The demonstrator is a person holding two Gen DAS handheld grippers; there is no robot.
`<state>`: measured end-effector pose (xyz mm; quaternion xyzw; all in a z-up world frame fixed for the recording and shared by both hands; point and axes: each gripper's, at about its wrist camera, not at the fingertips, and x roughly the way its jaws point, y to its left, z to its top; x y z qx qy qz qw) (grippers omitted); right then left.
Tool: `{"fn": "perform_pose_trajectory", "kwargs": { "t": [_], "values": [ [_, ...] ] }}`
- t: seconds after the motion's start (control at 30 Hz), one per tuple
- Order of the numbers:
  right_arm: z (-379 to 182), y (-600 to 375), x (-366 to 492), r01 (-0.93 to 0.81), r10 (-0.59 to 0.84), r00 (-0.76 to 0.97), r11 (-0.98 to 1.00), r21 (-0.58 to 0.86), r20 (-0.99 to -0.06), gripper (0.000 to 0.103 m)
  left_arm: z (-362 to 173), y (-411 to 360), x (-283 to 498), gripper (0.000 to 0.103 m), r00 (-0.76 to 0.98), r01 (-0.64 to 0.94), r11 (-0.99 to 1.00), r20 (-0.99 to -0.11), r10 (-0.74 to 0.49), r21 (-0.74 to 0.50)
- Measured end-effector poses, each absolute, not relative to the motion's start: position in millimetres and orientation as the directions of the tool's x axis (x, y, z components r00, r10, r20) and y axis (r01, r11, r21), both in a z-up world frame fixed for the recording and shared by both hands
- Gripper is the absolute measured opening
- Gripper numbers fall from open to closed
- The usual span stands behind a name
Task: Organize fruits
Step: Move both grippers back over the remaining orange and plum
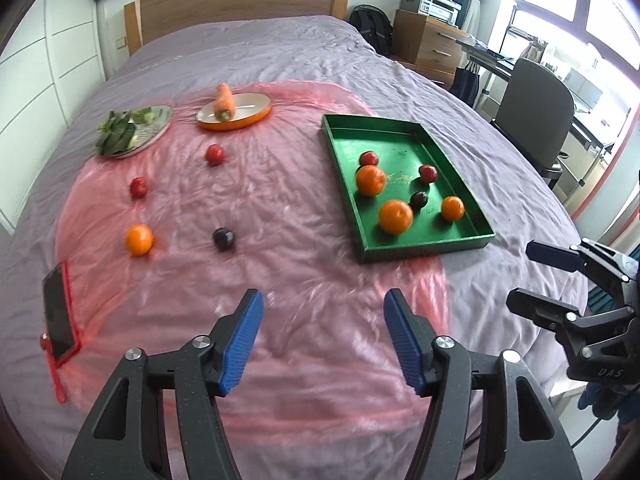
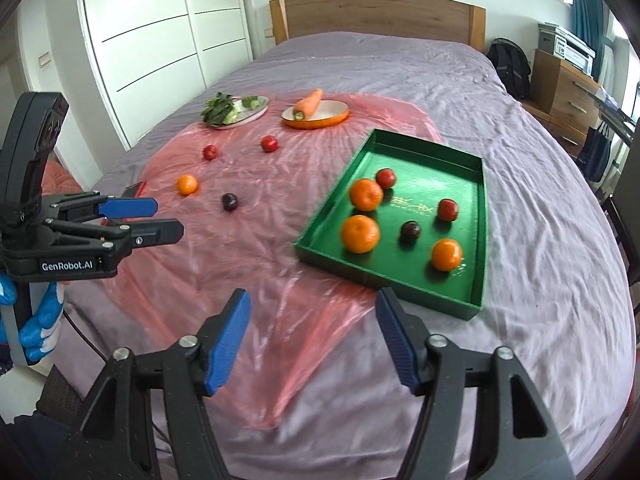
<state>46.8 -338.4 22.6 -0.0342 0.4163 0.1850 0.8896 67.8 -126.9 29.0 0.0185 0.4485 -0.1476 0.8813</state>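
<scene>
Left cam is showing the phone (image 1: pixel 59 312) in a red case lying flat, well left of the tray (image 1: pixel 424 250); right cam is catching only its corner behind the left gripper (image 2: pixel 150 220). Right cam is also showing a blue-gloved hand (image 2: pixel 38 328) holding that gripper; left cam is showing the right gripper (image 1: pixel 520 276) at frame edge, right of the tray.

Tray: green, rectangular, hard, low walls, sitting on the wrinkled purple bed (image 1: pixel 260 52), partly on a glossy pink plastic sheet (image 1: pixel 280 280). Inside it are lying 3 oranges, 2 red fruits, 1 dark plum (image 1: pixel 419 200), all round and smooth. Left of the tray, on the sheet, are sitting a loose orange (image 1: pixel 138 240), a dark plum (image 1: pixel 223 238) and 2 red fruits. Beyond them a carrot (image 1: pixel 223 101) is resting on an orange dish, greens on a grey plate.

Both pairs of jaws are standing open, gripping nothing, hovering nearer the cams than the tray; all fruit is lying well apart from them.
</scene>
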Motion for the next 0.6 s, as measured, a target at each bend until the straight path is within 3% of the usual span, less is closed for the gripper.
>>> {"fn": "perform_pose_trajectory", "kwargs": {
  "t": [0.17, 0.6],
  "values": [
    [28, -318, 29, -0.375, 0.317, 0.582, 0.922, 0.099, -0.748, 0.103, 29, -103, 47, 0.075, 0.578, 0.250, 0.964, -0.785, -0.221, -0.087],
    [33, -263, 1, -0.455, 0.373, 0.555, 0.884, 0.105, -0.744, 0.103, 20, -36, 15, 0.077, 0.620, 0.138, 0.986, -0.769, -0.156, -0.089]
  ]
}}
